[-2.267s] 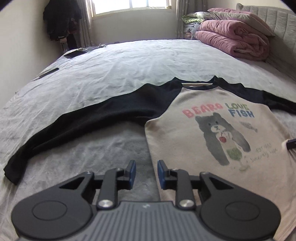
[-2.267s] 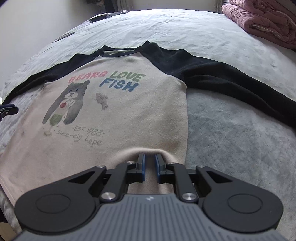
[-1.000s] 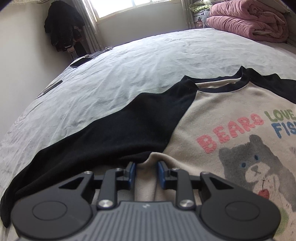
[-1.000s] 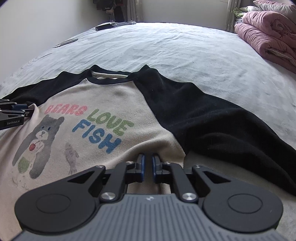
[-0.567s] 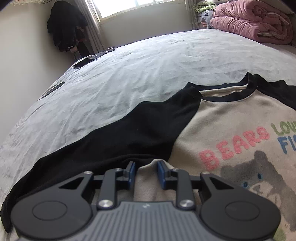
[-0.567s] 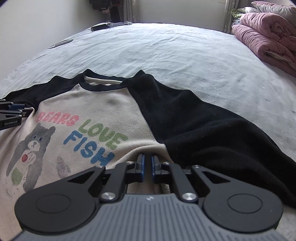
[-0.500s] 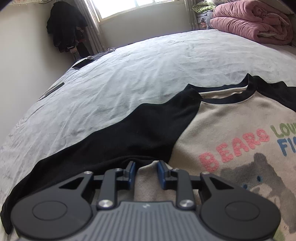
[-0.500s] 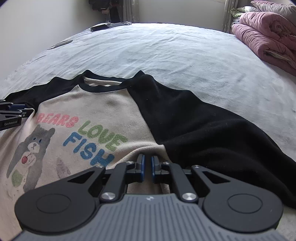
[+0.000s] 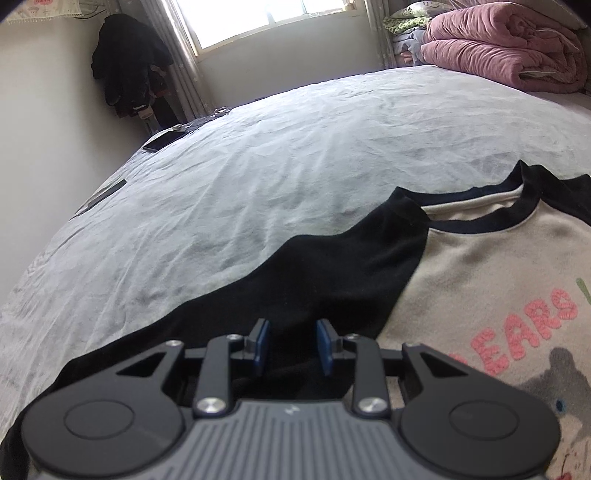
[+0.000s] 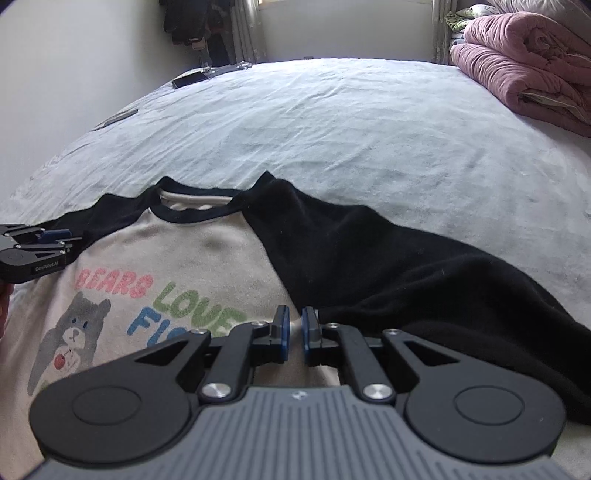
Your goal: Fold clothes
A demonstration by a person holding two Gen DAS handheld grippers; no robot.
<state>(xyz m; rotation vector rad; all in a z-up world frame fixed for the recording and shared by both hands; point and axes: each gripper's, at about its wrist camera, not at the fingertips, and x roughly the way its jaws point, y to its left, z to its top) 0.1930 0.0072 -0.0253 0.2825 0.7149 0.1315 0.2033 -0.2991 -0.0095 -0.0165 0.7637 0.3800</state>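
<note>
Bedroom scene: wide bed (image 9: 280, 192) under a pale grey, wrinkled cover, window (image 9: 266, 18) behind it, pink quilt (image 9: 506, 55) folded at the far right of the bed, dark clothes (image 9: 129, 62) hanging in the far left corner. Two flat dark objects, too small to identify, lie along the bed's far left edge.

Shirt (image 10: 192, 254) lies flat on the near part of the bed, front up, neckline toward the window. Body is cream with a grey bear print and coloured lettering; sleeves and neck band are black. Both sleeves spread outward from the shirt body.

Left gripper (image 9: 291, 345): over the shirt's left side, at the black sleeve where it meets the cream body. Blue pads stand apart with black cloth in the gap. Cannot tell from this view whether the pads press on the cloth. In the right wrist view the same gripper (image 10: 55, 236) sits at the shirt's left shoulder edge, low over the fabric.

Right gripper (image 10: 293, 328): over the shirt's right side, at the seam between cream body and black sleeve. Jaws are opening; a narrow gap shows between the pads, cream cloth visible in it, pads not pressing on it.
</note>
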